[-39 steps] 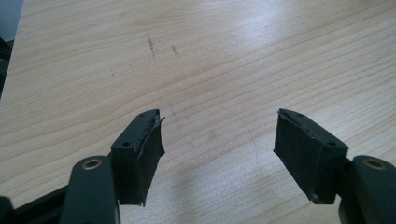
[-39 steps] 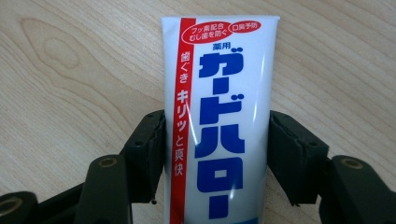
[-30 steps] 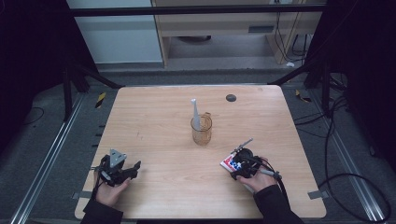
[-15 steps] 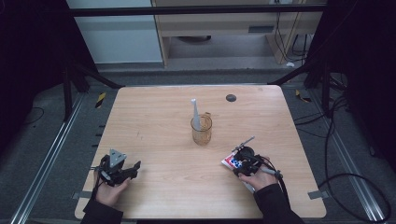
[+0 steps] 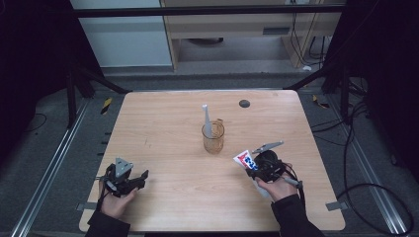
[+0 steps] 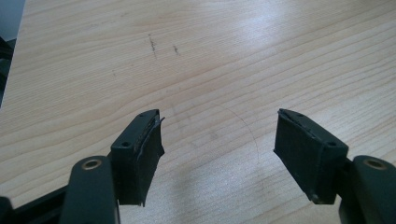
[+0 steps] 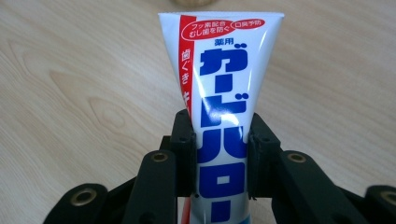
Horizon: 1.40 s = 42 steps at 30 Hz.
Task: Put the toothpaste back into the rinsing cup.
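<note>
Centrally, glass cup [image 5: 213,138] holding toothbrush [image 5: 206,119], toothpaste tube [image 7: 223,98] clamped

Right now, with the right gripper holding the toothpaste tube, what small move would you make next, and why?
Probably carry the toothpaste tube toward the glass cup mid-table. The right gripper is shut on the tube, which looks lifted off the table, and the cup already holds a toothbrush. The left gripper is open over bare wood.

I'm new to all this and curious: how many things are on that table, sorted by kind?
Toothpaste tube, clamped in the right gripper: 1
Glass cup: 1
White toothbrush standing in the cup: 1
Small dark round thing near the far edge, too small to identify: 1
Handheld grippers, counting the open left gripper: 2
Total: 6
</note>
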Available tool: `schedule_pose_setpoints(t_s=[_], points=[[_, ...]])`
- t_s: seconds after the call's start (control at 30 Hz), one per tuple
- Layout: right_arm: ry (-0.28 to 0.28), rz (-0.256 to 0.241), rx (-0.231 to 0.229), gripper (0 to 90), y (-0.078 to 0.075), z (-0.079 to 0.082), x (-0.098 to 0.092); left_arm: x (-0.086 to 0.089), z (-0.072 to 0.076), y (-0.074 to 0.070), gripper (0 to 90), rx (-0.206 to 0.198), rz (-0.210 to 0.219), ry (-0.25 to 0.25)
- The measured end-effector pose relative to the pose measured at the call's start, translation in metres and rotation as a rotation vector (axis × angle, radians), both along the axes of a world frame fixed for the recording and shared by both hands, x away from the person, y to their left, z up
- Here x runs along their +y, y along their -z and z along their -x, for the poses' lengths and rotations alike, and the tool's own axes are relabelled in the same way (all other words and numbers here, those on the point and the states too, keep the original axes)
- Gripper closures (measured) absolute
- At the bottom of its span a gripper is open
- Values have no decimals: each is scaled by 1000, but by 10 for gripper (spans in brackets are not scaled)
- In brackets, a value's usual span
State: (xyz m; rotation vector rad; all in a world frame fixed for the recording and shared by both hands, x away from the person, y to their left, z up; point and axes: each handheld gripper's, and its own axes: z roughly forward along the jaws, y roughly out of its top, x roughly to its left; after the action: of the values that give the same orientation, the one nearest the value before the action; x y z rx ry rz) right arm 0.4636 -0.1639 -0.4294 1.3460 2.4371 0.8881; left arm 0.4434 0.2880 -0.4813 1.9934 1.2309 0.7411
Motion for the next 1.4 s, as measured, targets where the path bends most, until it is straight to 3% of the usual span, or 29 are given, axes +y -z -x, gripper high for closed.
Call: schedule_pose_setpoints(t_s=[0.53, 0.7, 0.93, 1.07, 1.4], points=[[89, -212, -230, 693, -28, -6, -18, 0, 0, 0, 311, 0, 2, -1], [128, -250, -315, 693, -37, -14, -15, 0, -1, 0, 310, -1, 3, -2], [170, -322, -399, 693, -46, -23, -10, 0, 0, 0, 306, -8, 6, -5], [194, -355, -445, 693, -51, -28, -6, 0, 0, -1, 305, -12, 8, -7], [240, -411, -500, 693, -52, -45, 6, 1, 1, -2, 310, -20, 13, -10]])
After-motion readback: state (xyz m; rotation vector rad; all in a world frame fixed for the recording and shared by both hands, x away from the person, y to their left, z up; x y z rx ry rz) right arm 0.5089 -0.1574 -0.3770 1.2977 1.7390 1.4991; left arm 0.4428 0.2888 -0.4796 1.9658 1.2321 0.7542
